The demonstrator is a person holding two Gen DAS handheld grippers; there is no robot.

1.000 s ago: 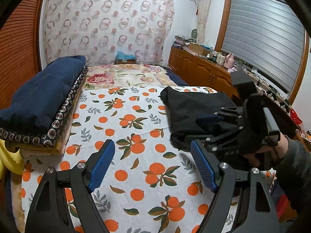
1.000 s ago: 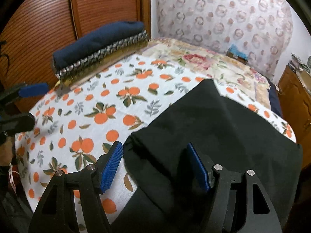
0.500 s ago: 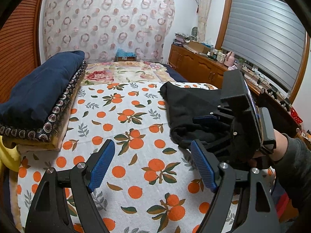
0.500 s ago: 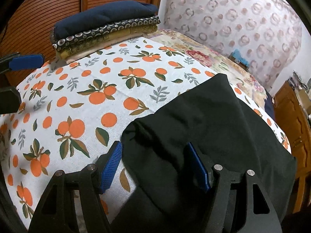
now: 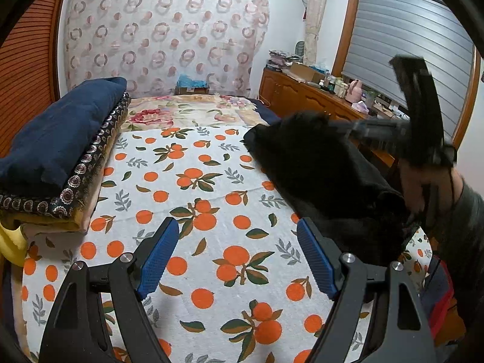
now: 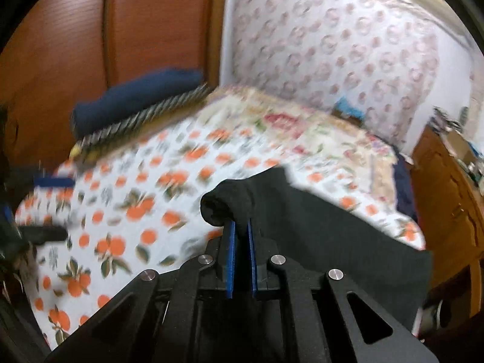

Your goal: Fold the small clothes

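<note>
A black garment lies on the right side of the orange-print bed sheet. In the right wrist view my right gripper is shut on a bunched corner of the black garment, which is lifted off the sheet and drapes down behind the fingers. The left wrist view catches that gripper as a blurred black shape raised above the cloth, held by a hand in a dark sleeve. My left gripper hovers open over the sheet, left of the garment, with nothing between its blue pads.
A stack of folded fabrics topped by a navy piece sits on the bed's left edge. A wooden sideboard with clutter runs along the right under a shuttered window. A patterned curtain hangs behind; wooden panels are on the left.
My right gripper closed on the near corner of the black garment and rose, pulling the cloth up. The left gripper stayed where it was, still open.
</note>
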